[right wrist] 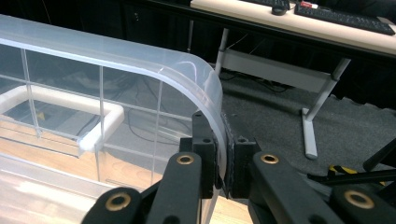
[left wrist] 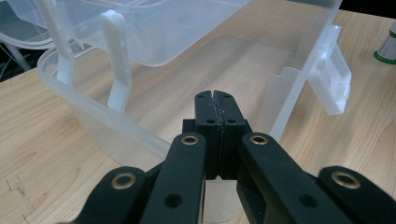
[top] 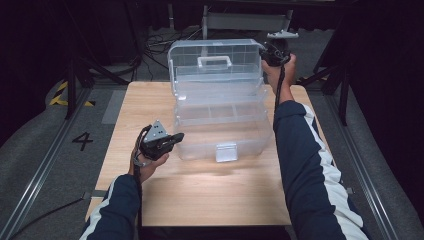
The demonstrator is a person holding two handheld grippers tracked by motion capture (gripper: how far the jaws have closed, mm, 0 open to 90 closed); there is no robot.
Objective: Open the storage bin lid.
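One clear plastic toolbox [top: 220, 115] stands open in the middle of the wooden table [top: 210, 195], and everything else is placed from it. Nearest, off its front left corner, the left tongs [top: 176, 137] are closed on nothing, their tips touching each other just beside the base wall; in the left gripper view they [left wrist: 218, 105] point at the lower tub [left wrist: 93, 116], which looks empty, the table grain showing through its floor. On the front wall hangs the white latch [top: 226, 152], undone. Above the tub sits the cantilever tray [top: 220, 111], raised on its white link arms [left wrist: 116, 60]; its divided compartments appear empty too, though the clear plastic makes that hard to be sure of. Farthest back, the lid [top: 216, 59] stands upright with its white carry handle [top: 214, 61] facing the person, and the right tongs [top: 266, 54] pinch its upper right corner, the rim [right wrist: 205, 88] clamped between the pads in the right gripper view. I judge the box light, thin-walled and springy, smooth enough to slip from a grip; the lid would flex if pulled by one corner, so the rim edge or the handle is the better hold, and a steadying press on the base would keep the whole thing from sliding or tipping backward.
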